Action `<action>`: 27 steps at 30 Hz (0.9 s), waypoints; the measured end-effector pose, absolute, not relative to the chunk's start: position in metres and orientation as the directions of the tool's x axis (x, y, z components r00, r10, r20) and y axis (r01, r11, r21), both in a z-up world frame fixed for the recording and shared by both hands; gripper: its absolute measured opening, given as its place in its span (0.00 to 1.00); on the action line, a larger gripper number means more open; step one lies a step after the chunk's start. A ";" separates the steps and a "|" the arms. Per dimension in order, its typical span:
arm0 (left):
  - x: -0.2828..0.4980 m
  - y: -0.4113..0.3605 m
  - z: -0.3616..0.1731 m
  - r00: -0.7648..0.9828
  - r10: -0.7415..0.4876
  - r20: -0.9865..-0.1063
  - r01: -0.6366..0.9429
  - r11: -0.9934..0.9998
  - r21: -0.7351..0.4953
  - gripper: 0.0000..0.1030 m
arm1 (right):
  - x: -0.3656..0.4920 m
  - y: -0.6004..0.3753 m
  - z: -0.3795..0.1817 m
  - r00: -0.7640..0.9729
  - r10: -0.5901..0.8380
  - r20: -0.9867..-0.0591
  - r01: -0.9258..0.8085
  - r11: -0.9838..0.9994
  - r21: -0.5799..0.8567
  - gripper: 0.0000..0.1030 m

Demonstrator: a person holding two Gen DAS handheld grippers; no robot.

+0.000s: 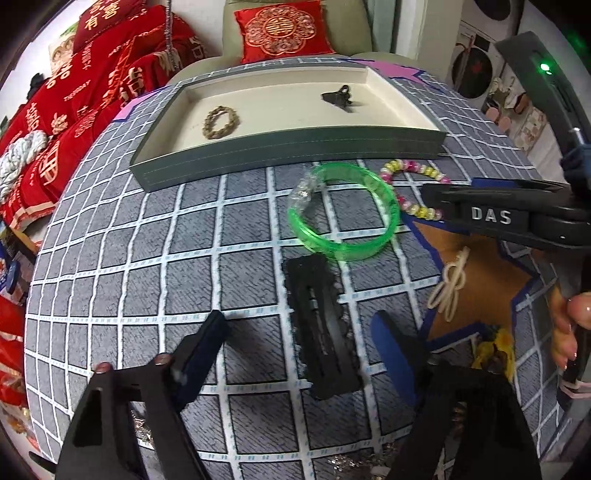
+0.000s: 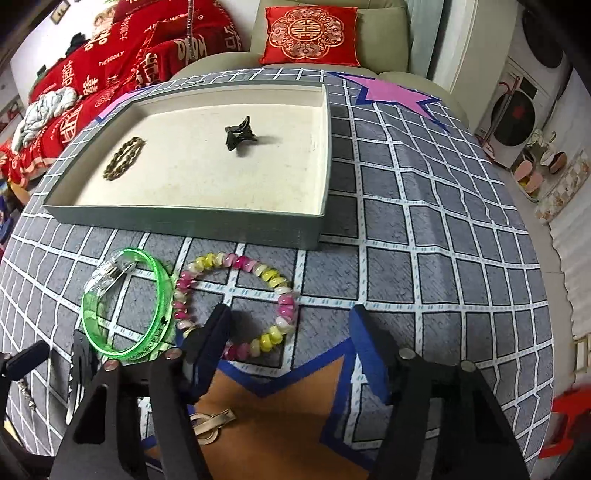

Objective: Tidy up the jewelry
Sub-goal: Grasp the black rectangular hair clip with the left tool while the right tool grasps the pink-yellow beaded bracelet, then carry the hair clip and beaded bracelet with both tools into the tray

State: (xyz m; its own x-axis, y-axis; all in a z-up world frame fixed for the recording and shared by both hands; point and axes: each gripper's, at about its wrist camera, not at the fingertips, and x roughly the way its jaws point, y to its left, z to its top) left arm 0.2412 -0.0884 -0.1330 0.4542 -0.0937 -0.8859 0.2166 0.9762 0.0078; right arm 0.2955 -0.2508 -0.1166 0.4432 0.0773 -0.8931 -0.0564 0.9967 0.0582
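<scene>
Jewelry lies spread over a grey grid-patterned cloth [image 2: 424, 229], part of it already in a shallow grey tray [image 2: 184, 221] with a cream floor at the far side. Inside the tray sit a braided gold-brown bracelet [image 2: 123, 158] toward its left end and a dark claw hair clip [image 2: 240, 137] near the middle, well apart from each other.

In front of the tray, a translucent green bangle [image 2: 127, 306] rests on the cloth, just beside a pink, yellow and white beaded bracelet [image 2: 236, 302]; their rims look to touch or nearly touch. A long black lace-edged hair clip [image 1: 321, 328] lies nearer the left gripper, apart from the bangle. A cream bow-shaped clip [image 1: 448, 288] lies on an orange star patch [image 2: 288, 417] with blue edging.

The left gripper [image 1: 306, 332] hovers with its jaws wide open and empty, the black hair clip between them on the cloth below. The right gripper [image 2: 291, 332] is likewise spread wide and holds nothing; its left finger [image 2: 210, 339] sits over the near arc of the beaded bracelet, whether touching it I cannot tell. A red embroidered cushion [image 2: 310, 35] leans on the sofa behind.
</scene>
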 end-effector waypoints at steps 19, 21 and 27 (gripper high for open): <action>0.224 -0.080 -0.111 0.505 -0.162 -0.848 0.253 0.967 -0.034 0.39 | 0.256 -0.259 -0.091 0.501 0.122 -0.857 -0.114 0.991 0.075 0.09; 0.223 -0.077 -0.105 0.517 -0.163 -0.840 0.249 0.968 -0.034 0.39 | 0.251 -0.262 -0.084 0.512 0.133 -0.849 -0.117 0.989 0.085 0.09; 0.223 -0.066 -0.081 0.555 -0.166 -0.815 0.236 0.971 -0.038 0.39 | 0.239 -0.267 -0.065 0.542 0.168 -0.823 -0.140 0.984 0.108 0.09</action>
State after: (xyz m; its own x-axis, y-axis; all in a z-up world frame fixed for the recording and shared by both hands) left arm 0.2226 -0.0660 -0.0807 0.5550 -0.1663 -0.8151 0.2358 0.9711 -0.0375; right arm 0.2387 -0.2668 -0.0645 0.5425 0.1677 -0.8232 -0.1396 0.9842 0.1085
